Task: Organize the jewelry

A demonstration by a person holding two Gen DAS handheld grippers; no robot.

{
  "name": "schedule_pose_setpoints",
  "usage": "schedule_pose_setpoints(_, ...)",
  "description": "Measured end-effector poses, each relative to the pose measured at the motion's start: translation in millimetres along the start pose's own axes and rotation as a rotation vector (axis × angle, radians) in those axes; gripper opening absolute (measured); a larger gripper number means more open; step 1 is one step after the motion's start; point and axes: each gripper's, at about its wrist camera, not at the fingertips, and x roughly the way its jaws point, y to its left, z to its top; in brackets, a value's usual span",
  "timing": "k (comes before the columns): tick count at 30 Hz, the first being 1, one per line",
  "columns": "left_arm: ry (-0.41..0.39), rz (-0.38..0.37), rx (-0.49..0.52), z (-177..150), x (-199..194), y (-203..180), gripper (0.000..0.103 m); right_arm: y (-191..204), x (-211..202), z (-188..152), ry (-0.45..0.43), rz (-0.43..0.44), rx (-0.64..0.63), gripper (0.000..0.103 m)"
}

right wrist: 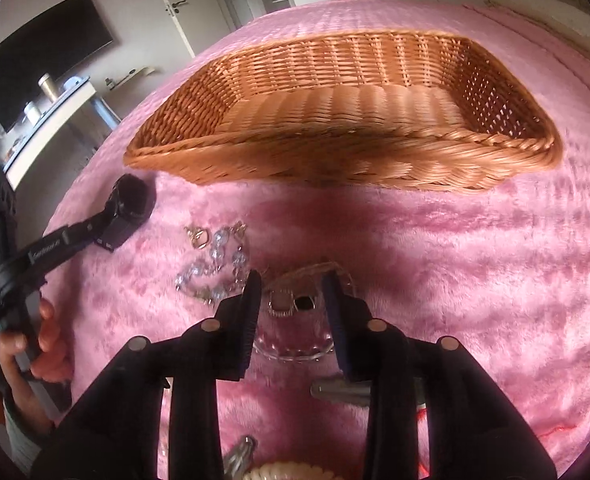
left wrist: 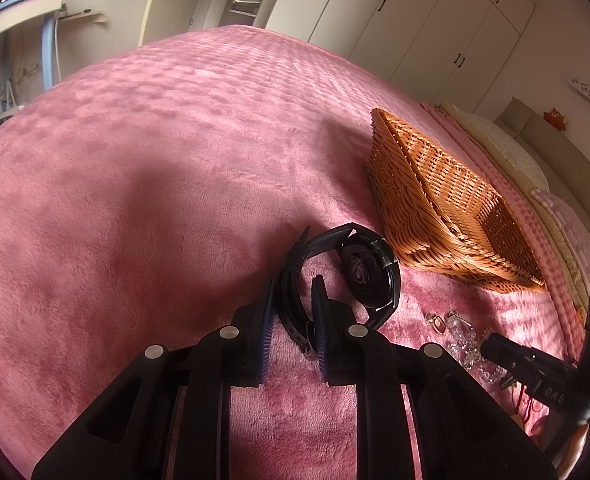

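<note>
A black wristwatch [left wrist: 365, 270] lies on the pink blanket [left wrist: 155, 160]. My left gripper [left wrist: 294, 300] is open, its fingers on either side of the watch strap [left wrist: 293, 308], low on the blanket. In the right wrist view the watch [right wrist: 129, 206] sits left of the jewelry pile. My right gripper [right wrist: 289, 280] is open, low over a chain with square pendants [right wrist: 291, 300]. A crystal bead bracelet [right wrist: 215, 264] lies to its left, a clear bangle [right wrist: 295, 350] between the fingers. The wicker basket [right wrist: 375, 160] stands empty just beyond.
The basket [left wrist: 427, 236] lies right of the watch in the left wrist view. A pearl strand [right wrist: 291, 472], a metal clip [right wrist: 239, 456] and red thread [right wrist: 555, 430] lie near the right gripper's base. Pillows [left wrist: 507, 148] edge the bed.
</note>
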Motion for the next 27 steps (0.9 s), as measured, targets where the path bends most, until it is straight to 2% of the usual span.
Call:
schedule_pose_setpoints(1, 0.000, 0.000, 0.000, 0.0, 0.0, 0.1, 0.017, 4.1, 0.2, -0.1, -0.007, -0.019, -0.019, 0.029)
schedule_pose_setpoints(5, -0.001, -0.001, 0.000, 0.0, 0.2, -0.2, 0.017, 21.5, -3.4, -6.3, -0.036, -0.055, -0.106, 0.008)
schedule_pose_setpoints(7, -0.002, -0.002, 0.002, -0.1, 0.3, -0.8, 0.017, 31.5, -6.9, -11.8, -0.058, -0.096, -0.153, 0.008)
schedule_pose_setpoints(11, -0.009, -0.001, 0.016, -0.7, -0.3, -3.8, 0.015, 36.1, -14.7, -15.5, -0.098, -0.106, -0.179, 0.007)
schedule_pose_setpoints(16, -0.014, -0.003, 0.045, -2.9, -2.6, -7.8, 0.010, 24.3, -27.9, -19.1, -0.129, -0.056, -0.130, 0.007)
schedule_pose_setpoints(22, -0.015, 0.000, 0.083, -6.4, -6.4, -14.5, 0.010, 6.8, -38.6, -18.5, -0.151, 0.000, -0.060, 0.007)
schedule_pose_setpoints(27, -0.052, 0.011, 0.096, -7.5, -20.9, -19.3, 0.010, 7.9, -53.8, -18.3, -0.184, 0.036, -0.070, 0.007)
